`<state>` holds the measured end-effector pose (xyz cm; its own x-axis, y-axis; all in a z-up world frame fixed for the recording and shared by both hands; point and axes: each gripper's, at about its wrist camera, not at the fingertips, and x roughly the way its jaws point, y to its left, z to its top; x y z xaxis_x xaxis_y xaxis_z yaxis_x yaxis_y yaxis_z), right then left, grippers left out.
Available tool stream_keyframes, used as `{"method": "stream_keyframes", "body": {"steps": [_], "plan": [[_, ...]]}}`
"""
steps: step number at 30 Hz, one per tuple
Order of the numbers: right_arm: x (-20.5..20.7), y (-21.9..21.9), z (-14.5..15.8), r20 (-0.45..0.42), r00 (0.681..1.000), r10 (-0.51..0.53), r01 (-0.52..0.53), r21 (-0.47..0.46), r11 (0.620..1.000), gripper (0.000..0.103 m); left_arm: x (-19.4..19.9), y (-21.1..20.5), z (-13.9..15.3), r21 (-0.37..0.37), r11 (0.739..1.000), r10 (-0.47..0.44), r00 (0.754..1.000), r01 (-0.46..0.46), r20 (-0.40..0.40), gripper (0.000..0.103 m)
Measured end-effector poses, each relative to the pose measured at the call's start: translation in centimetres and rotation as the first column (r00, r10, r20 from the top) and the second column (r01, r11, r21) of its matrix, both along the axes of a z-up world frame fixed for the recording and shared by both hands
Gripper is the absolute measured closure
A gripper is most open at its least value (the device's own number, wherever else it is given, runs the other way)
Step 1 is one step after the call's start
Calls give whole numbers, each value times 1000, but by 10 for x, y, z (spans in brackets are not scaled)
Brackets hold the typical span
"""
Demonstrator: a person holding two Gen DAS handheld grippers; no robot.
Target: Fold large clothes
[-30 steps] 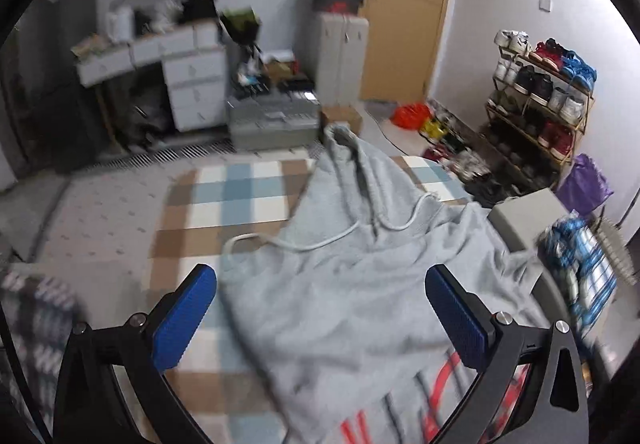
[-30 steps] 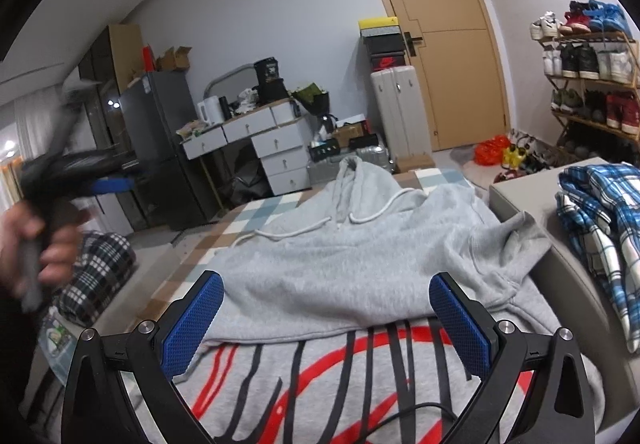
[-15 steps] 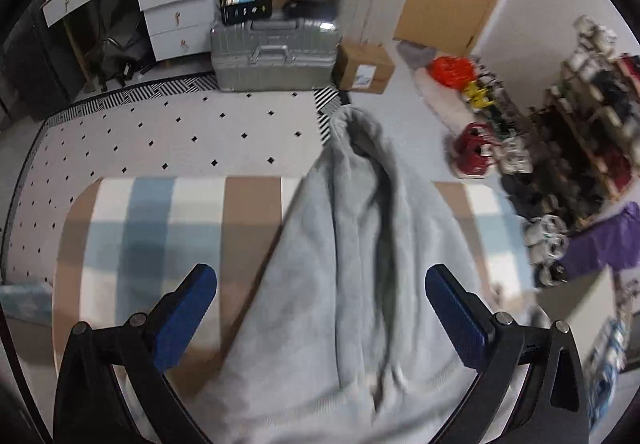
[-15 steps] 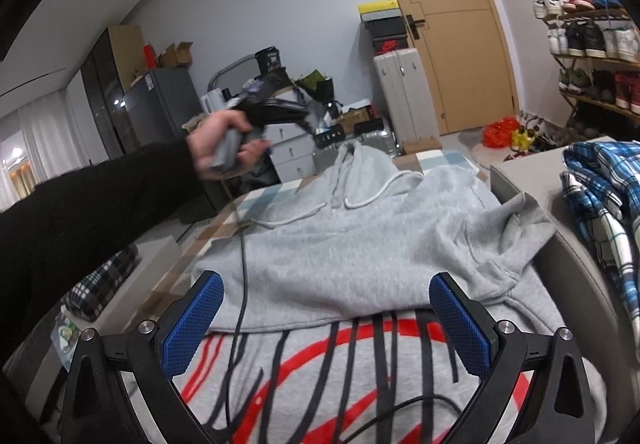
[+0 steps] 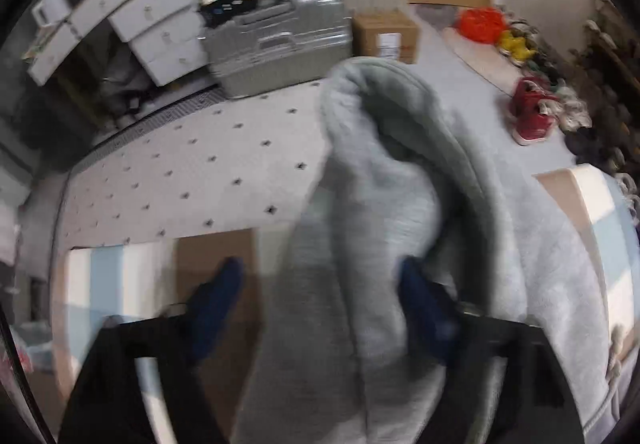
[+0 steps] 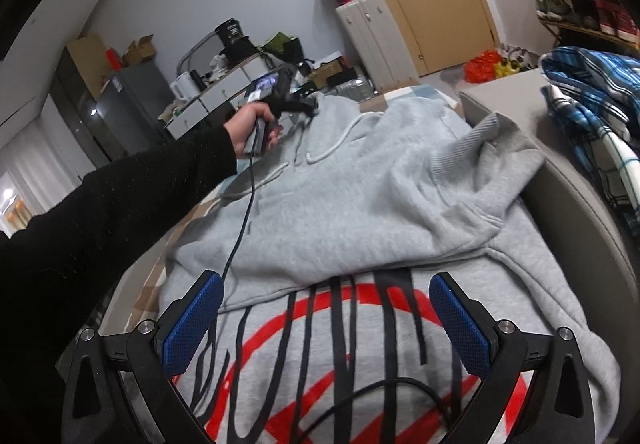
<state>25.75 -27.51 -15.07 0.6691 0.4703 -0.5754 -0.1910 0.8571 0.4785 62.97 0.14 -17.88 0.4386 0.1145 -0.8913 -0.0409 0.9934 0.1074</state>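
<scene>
My left gripper (image 5: 320, 304) straddles the hoodie's hood (image 5: 392, 171) at twelve o'clock, fingers apart, ready to fold it back; right gripper (image 6: 326, 318) hovers, fingers apart.

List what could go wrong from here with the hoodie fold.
1. The left gripper straddles the hood of the grey hoodie with its jaws apart; the image is blurred, so it may catch only a thin bit of fabric and slip.
2. The black cable trails across the hoodie and could get trapped in the fold.
3. The right gripper hovers open, so the body may drag.
</scene>
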Motion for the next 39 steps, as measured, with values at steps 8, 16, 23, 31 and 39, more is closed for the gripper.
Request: {"method": "stream_keyframes", "body": {"steps": [8,16,23,31,39], "plan": [[-3,5,6,17,1000,22,-22,-2,1000,0,-38,8,52,-105,994,-22,998,28,55,94],[-11,14,17,67,997,25,-23,-28,999,0,-159,12,145,-100,966,-212,952,238,219,95],[-18,21,23,115,993,16,-8,-66,998,0,-280,23,183,-58,927,-341,896,371,284,95],[3,21,30,103,994,-39,44,-47,998,0,-251,28,183,-125,938,-280,917,325,283,95],[140,55,86,140,984,111,-91,-142,986,0,-236,29,186,-156,929,-275,907,336,318,95]]}}
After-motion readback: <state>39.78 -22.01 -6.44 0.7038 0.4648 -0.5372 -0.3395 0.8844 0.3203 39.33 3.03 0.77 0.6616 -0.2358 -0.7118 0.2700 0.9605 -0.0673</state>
